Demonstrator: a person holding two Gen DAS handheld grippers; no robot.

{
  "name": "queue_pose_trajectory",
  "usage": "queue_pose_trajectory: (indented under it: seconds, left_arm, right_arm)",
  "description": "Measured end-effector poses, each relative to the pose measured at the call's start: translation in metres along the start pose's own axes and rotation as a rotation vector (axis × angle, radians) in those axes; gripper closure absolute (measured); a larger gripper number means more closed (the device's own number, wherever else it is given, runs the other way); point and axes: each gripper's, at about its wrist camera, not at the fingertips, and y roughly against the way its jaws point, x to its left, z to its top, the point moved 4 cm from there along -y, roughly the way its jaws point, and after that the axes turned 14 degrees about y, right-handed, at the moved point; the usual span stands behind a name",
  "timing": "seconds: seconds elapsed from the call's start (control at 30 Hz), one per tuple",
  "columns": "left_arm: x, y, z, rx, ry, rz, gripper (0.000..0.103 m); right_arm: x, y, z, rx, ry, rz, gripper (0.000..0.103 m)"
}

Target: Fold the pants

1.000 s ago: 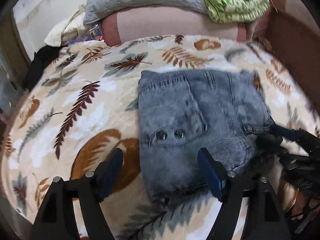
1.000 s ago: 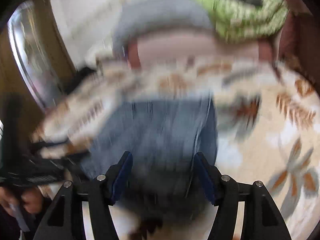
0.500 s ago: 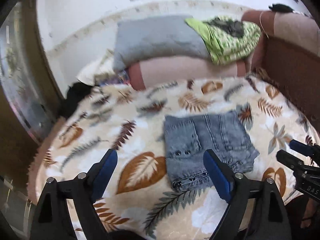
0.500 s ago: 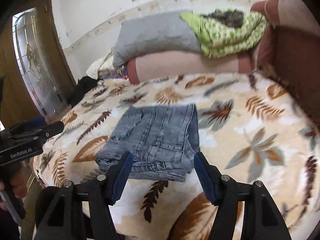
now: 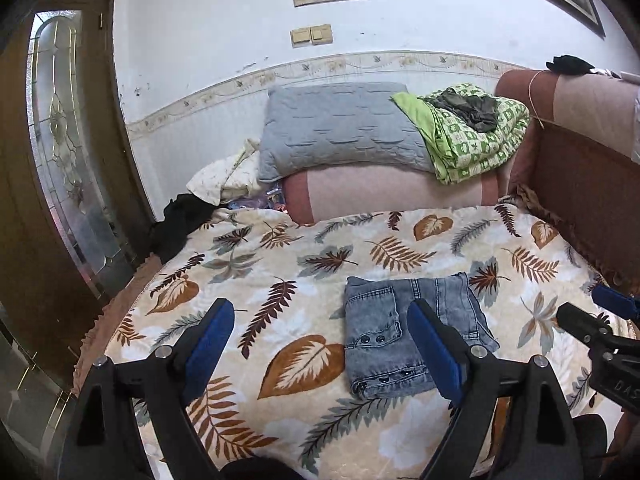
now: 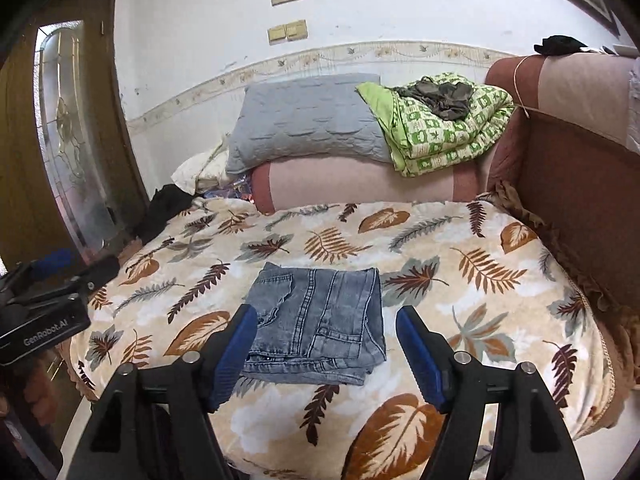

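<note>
Two black grippers with blue pads hang in the air over a bed, and both are empty. The small folded bundle of grey-blue denim pants lies flat on the cream blanket with brown and grey leaves, near the front edge of the bed. It looks like a neat, almost square packet, a bit longer from front to back than from side to side, with snap buttons showing along its near edge.

From the left gripper, the pants sit ahead and off to its right side, partly hidden behind its right pad. From the right gripper, the pants lie straight ahead and below, right in line with the gap between its pads. So the right one seems better lined up with the bundle.

Neither gripper touches the cloth. The left jaws stand wide apart with nothing between them. The right jaws are opening wider, and nothing is pinched in them either; the pants only show through the gap from far below.

I think the folding looks done, because the bundle sits tidy and alone.
</note>
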Motion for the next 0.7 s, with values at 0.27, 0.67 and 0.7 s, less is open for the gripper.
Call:
queue_pose_trajectory:
  seconds: [0.27,0.67,0.7]
  left_arm:
    - [0.005,-0.009,-0.013,0.046,0.004,0.011,0.014]
    - [0.006,-0.014,-0.014,0.048,0.013,0.028,0.014]
    - [0.006,-0.014,-0.014,0.049,0.013,0.028,0.014]
  right_arm:
    - [0.008,-0.011,-0.008,0.070,0.023,-0.034,0.028]
    - [0.010,-0.007,-0.005,0.069,0.059,-0.087,0.028]
    - [0.010,-0.008,-0.005,0.069,0.059,-0.086,0.028]
